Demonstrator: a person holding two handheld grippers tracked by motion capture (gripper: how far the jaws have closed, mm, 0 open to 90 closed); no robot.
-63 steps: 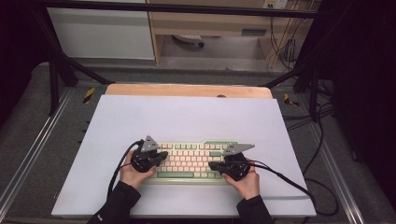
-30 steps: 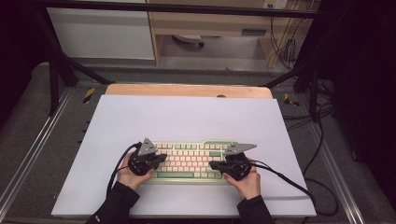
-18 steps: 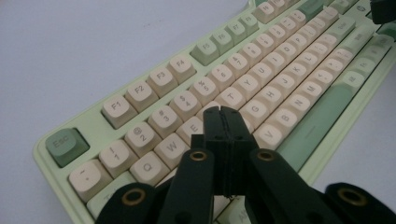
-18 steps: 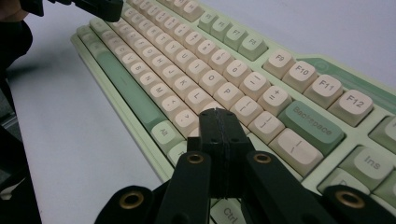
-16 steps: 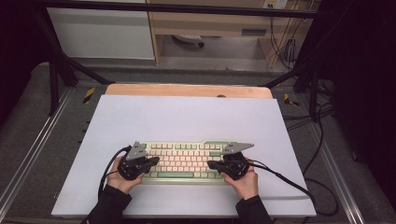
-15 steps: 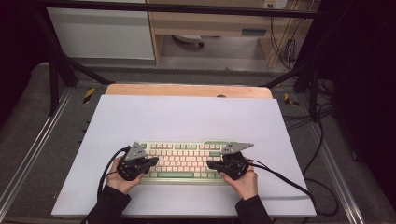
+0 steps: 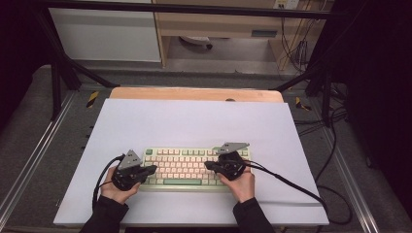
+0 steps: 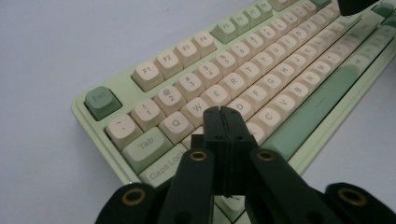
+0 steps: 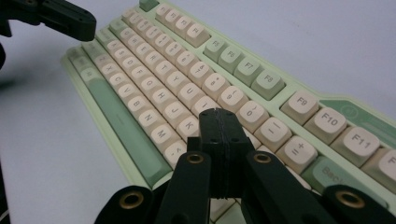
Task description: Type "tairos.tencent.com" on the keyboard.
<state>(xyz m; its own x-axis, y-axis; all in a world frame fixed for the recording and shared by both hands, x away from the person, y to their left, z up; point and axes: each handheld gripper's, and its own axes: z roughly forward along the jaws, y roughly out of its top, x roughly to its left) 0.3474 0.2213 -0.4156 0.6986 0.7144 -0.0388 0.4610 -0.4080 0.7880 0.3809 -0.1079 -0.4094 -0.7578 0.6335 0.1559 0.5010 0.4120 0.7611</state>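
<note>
Keyboard (image 7: 192,166) lies lengthwise left to right; left gripper (image 7: 151,169) hovers over its left keys, right gripper (image 7: 209,165) over its right, both clenched empty.
</note>
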